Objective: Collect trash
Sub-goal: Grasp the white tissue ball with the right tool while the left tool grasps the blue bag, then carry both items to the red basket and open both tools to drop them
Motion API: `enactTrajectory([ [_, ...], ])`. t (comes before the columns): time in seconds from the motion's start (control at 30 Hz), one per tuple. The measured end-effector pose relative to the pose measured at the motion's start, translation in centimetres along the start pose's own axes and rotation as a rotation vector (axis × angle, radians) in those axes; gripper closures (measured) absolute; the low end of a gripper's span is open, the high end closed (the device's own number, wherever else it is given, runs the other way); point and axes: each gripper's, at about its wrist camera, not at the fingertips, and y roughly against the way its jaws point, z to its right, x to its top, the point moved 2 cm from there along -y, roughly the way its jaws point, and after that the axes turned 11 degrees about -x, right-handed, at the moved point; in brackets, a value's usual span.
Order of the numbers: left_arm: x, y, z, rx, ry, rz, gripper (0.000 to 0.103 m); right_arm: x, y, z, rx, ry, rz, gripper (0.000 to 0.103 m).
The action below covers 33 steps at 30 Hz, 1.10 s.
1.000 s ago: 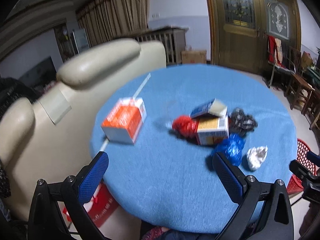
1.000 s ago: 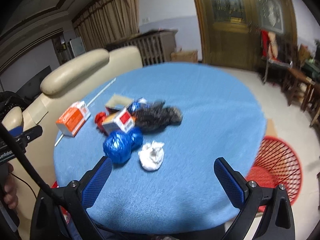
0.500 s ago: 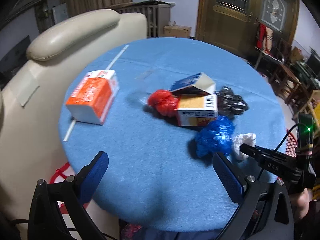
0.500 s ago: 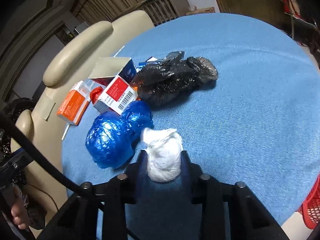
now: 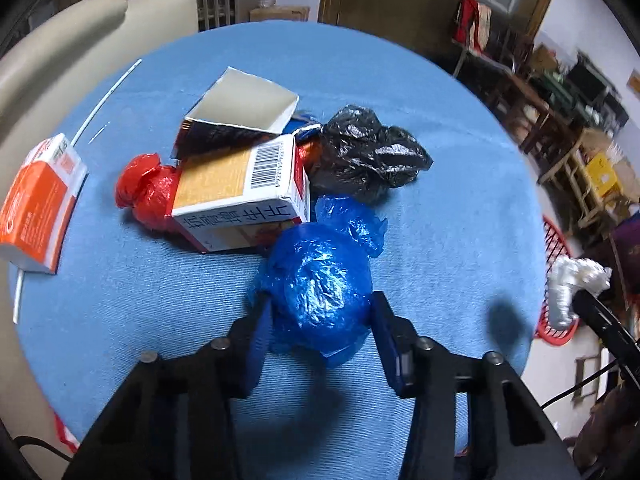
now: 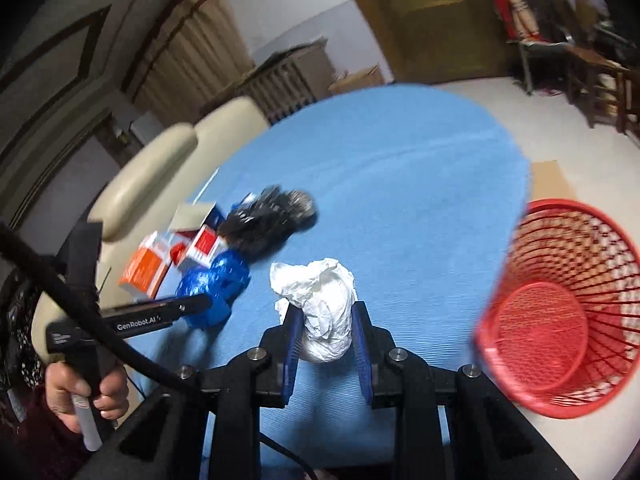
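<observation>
A crumpled blue plastic bag (image 5: 324, 280) lies on the round blue table (image 5: 448, 240). My left gripper (image 5: 320, 308) is closing around it, and both pads touch its sides. My right gripper (image 6: 324, 310) is shut on a white paper wad (image 6: 316, 280) and holds it above the table's near edge, left of the red mesh basket (image 6: 560, 320). The left wrist view shows that wad (image 5: 572, 280) at the far right, over the basket (image 5: 554, 240).
Beyond the blue bag lie a black bag (image 5: 368, 156), a barcode carton (image 5: 240, 192), an open box (image 5: 240, 108) and a red bag (image 5: 144, 192). An orange carton (image 5: 36, 208) and a straw (image 5: 108, 96) sit left. A cream sofa (image 5: 60, 40) borders the table.
The left gripper dropped toward the blue bag and narrowed from wide open onto it. The right gripper shut on the white wad, then lifted and swung it right toward the red basket.
</observation>
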Motion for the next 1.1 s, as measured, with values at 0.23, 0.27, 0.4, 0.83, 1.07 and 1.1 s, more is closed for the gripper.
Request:
enactTrajectory([
  [0.23,-2.1,3.0,5.6,-0.068,-0.105,0.013,0.058,-0.5,4.8,5.6,-0.116,-0.086,0.118,0.077],
  [0.27,-2.3,3.3,7.0,-0.087,-0.133,0.011,0.058,-0.5,5.3,6.4,-0.120,-0.106,0.124,0.077],
  [0.4,-2.9,4.1,13.8,-0.177,-0.279,0.003,0.057,-0.7,7.7,10.3,-0.179,-0.197,0.164,0.077],
  [0.83,-0.7,-3.2,26.3,-0.274,-0.480,-0.130,0.047,-1.9,10.0,18.1,-0.203,-0.407,0.159,0.074],
  [1.07,-1.2,-3.1,26.2,-0.242,-0.491,-0.104,0.038,-1.7,9.1,19.5,-0.162,-0.460,0.167,0.027],
  [1.1,-1.4,-2.5,25.3,-0.240,-0.484,-0.099,0.038,-1.6,9.1,19.6,-0.155,-0.462,0.180,0.027],
])
